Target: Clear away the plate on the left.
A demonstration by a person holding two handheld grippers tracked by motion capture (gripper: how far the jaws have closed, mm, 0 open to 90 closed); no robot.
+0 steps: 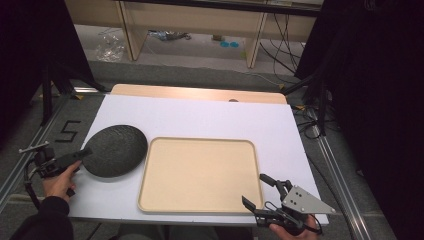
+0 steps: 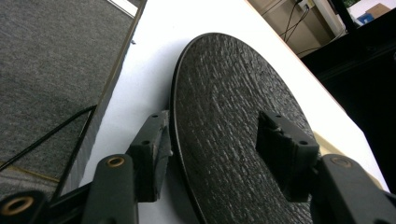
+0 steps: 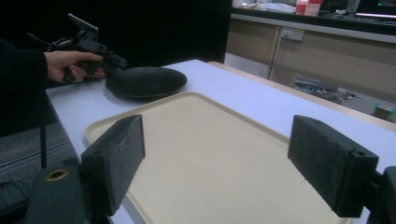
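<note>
While the left tongs (image 2: 212, 151) straddle the plate (image 2: 233, 107) rim unclamped and the right tongs (image 3: 231, 165) gape before the tray (image 3: 205, 154), nothing is moved yet.

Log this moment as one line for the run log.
left hand-held gripper: open, astride black plate rim | right hand-held gripper: open, at beige tray corner | tray: empty

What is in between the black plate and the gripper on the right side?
The beige tray lies between the black plate and the right gripper, nothing on it, as the high view shows.
</note>
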